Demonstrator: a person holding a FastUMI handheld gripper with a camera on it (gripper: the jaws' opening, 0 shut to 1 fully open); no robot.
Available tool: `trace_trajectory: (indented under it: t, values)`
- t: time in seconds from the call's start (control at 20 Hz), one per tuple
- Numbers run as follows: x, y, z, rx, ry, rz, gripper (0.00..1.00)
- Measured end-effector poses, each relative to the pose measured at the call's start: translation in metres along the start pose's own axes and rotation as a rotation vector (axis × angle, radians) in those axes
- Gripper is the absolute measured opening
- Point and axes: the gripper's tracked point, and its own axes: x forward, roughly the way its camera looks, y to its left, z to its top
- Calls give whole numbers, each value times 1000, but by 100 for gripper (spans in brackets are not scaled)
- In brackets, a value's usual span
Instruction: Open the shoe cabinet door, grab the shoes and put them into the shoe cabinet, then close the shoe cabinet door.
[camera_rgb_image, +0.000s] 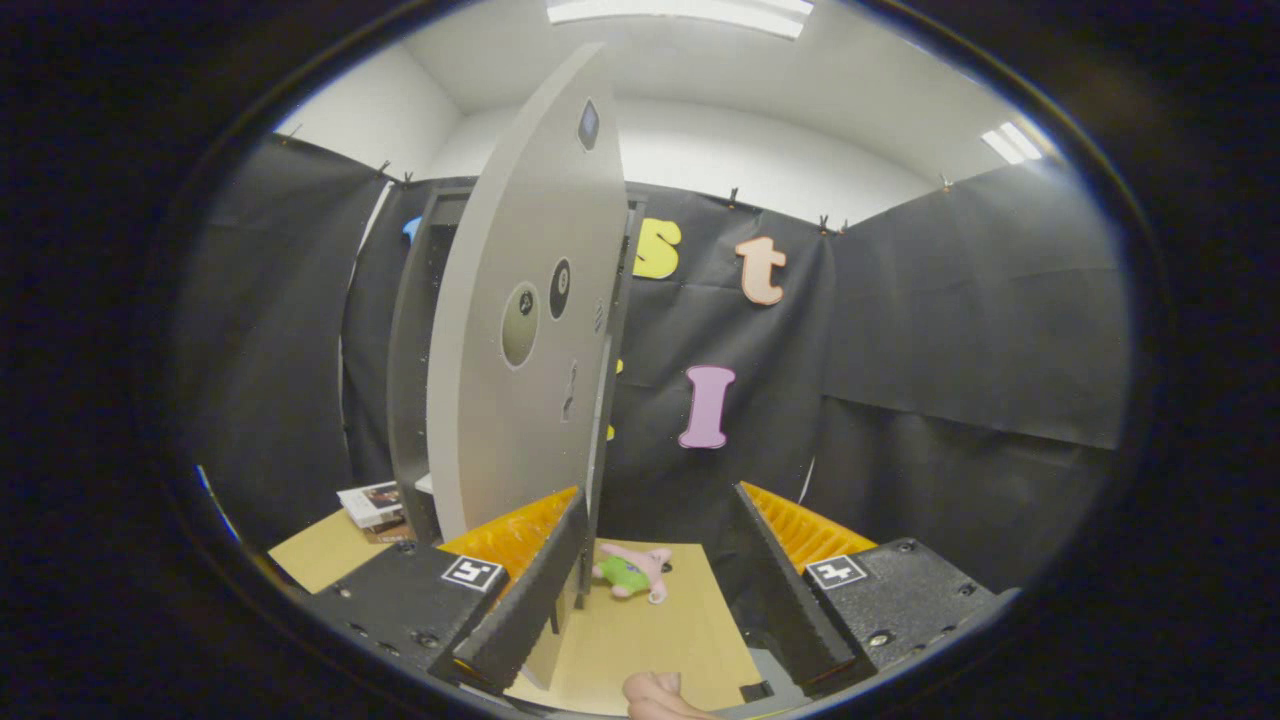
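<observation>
Tan table (640, 630) carrying grey shoe cabinet (410, 400); its door (520, 330) standing ajar, edge sitting between spread gripper (650, 570) fingers; plush toy (632, 573) lying just ahead.

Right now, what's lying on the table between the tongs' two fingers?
In the gripper view, a pink and green plush toy lies on the table between the open tongs, beside the cabinet door's lower edge.

Grey shoe cabinet door (520, 330) ajar, upright, edge between tongs (650, 580)

Tongs-mounted fisheye – faces cabinet door (525, 330), seemingly close.
</observation>
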Motion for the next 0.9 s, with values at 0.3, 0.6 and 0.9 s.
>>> trace_trajectory:
  t: [0.3, 0.6, 0.9]
  values:
    - [-4, 45, 2, 30, -28, -40, 95]
    - [3, 87, 6, 22, -42, -23, 95]
    - [31, 133, 2, 29, 13, -11, 95]
